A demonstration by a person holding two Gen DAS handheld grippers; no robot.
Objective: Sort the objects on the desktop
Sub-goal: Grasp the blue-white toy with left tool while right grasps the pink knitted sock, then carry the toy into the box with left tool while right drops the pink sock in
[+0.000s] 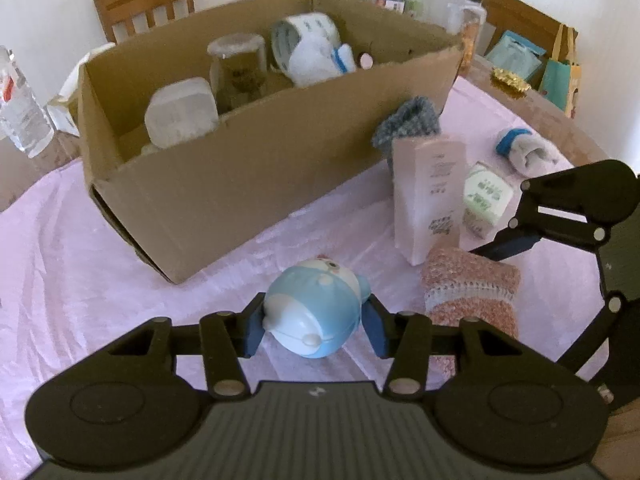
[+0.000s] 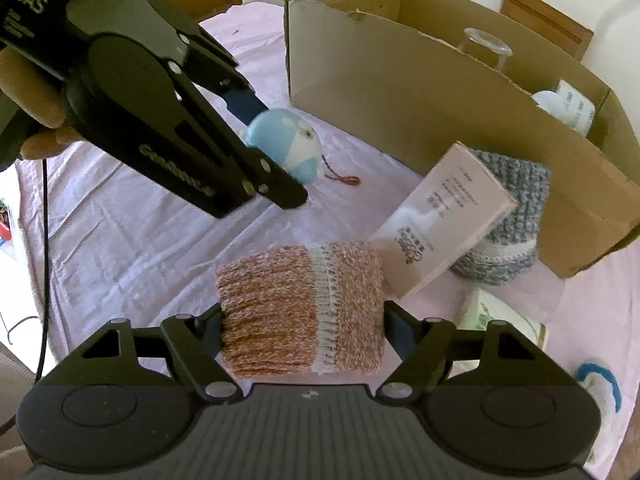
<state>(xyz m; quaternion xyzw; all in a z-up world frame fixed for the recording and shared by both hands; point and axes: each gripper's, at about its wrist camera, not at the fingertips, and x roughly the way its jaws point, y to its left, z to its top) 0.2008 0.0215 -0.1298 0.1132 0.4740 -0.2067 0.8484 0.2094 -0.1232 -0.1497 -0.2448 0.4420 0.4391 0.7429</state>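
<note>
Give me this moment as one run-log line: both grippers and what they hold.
left gripper: shut on blue toy | right gripper: shut on pink knit roll | both on tablecloth | cardboard box: not yet reached

Toy [image 1: 310, 316] before cardboard box [image 1: 256, 184]; knitted roll [image 1: 472, 296] right, carton [image 1: 430, 196] perhaps touching it

Three knit rolls [image 2: 300, 312]; one box [image 1: 248, 184]

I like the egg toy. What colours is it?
The egg toy is light blue and white, seen best in the left wrist view.
</note>
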